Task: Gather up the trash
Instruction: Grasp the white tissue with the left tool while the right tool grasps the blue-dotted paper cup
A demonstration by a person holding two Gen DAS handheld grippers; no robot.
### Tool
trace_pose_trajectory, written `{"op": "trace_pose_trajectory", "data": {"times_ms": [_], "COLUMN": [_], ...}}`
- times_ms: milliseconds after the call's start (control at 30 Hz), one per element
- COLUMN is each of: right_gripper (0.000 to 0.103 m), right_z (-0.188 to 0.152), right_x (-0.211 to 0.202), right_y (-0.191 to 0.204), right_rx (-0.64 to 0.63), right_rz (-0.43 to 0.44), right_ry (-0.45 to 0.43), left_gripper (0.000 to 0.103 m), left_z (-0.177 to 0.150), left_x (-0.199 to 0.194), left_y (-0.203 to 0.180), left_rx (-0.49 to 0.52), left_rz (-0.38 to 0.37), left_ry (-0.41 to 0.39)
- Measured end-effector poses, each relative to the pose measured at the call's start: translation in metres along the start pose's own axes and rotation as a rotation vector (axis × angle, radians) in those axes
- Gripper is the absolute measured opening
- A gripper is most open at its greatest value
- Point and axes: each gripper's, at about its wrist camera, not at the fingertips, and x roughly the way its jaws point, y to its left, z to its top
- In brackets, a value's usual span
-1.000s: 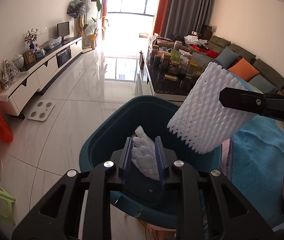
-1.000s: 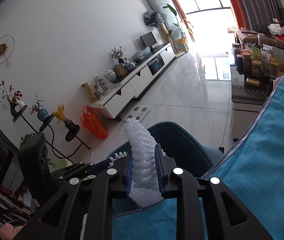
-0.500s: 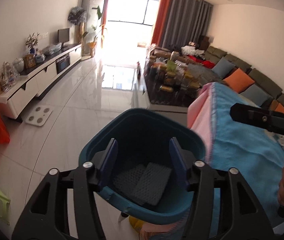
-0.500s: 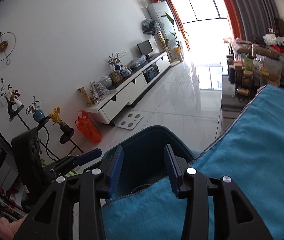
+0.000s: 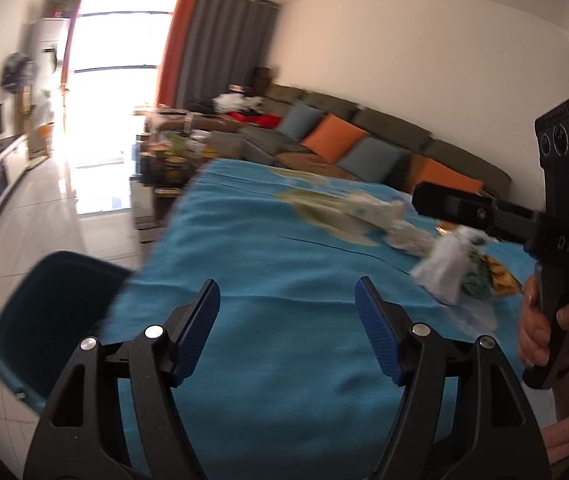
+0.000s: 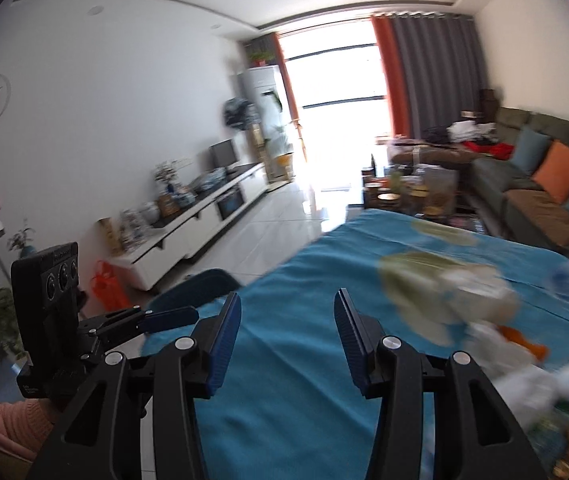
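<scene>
My left gripper (image 5: pixel 287 294) is open and empty above the blue tablecloth (image 5: pixel 268 264). My right gripper (image 6: pixel 287 304) is open and empty too, over the same cloth (image 6: pixel 304 360). The teal bin (image 5: pixel 44 320) stands on the floor off the table's left edge; its rim shows in the right wrist view (image 6: pixel 200 280). A blurred heap of trash lies on the cloth to the right: white crumpled paper and wrappers (image 5: pixel 440 264), also seen in the right wrist view (image 6: pixel 504 336). The other gripper shows in each view, right (image 5: pixel 484 212) and left (image 6: pixel 164 316).
A grey sofa with orange and blue cushions (image 5: pixel 344 140) runs along the right wall. A cluttered coffee table (image 5: pixel 164 160) stands beyond the table. A white TV cabinet (image 6: pixel 204 216) lines the left wall. An orange bag (image 6: pixel 108 284) sits on the floor.
Both grippers let go of their white foam pieces over the bin and opened. Both then swung right, away from the bin, toward the trash on the cloth.
</scene>
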Motion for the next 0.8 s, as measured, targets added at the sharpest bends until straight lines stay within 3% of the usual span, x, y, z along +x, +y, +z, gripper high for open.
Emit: {"op": "trace_pose_trajectory", "data": {"times_ms": [167,300,400,467,633,800], "right_gripper": [0.049,0.055,0.065,0.066,0.067,0.067], "right_z": [-0.009,-0.016,-0.023,-0.029,-0.044,-0.053], "right_x": [-0.045,-0.071,-0.081,-0.083,-0.074,-0.067], "right_y": [-0.051,-0.083,-0.1,-0.109,-0.142,-0.15], "right_rx": [0.075,0.132,0.17,0.196,0.268,0.295], "right_rz": [-0.171,-0.312,-0.406,-0.445,-0.438,-0.426], "right_ry": [-0.048,-0.084,-0.1,-0.091,-0.043,-0.026], "left_gripper": [0.069,0.069,0.069,0.069,0.067,0.06], "left_z": [-0.002,0.001,0.005,0.005,0.006,0.008], "left_x": [0.038,0.071,0.091,0.105,0.127,0.142], "left_y": [-0.063,-0.088,-0.11,-0.125,-0.146,-0.15], "left_rx": [0.079,0.115,0.144,0.167,0.202,0.191], "left_rz": [-0.126,-0.177,-0.207,-0.22,-0.229,-0.236], "left_ry": [0.061,0.108,0.137,0.16,0.215,0.276]}}
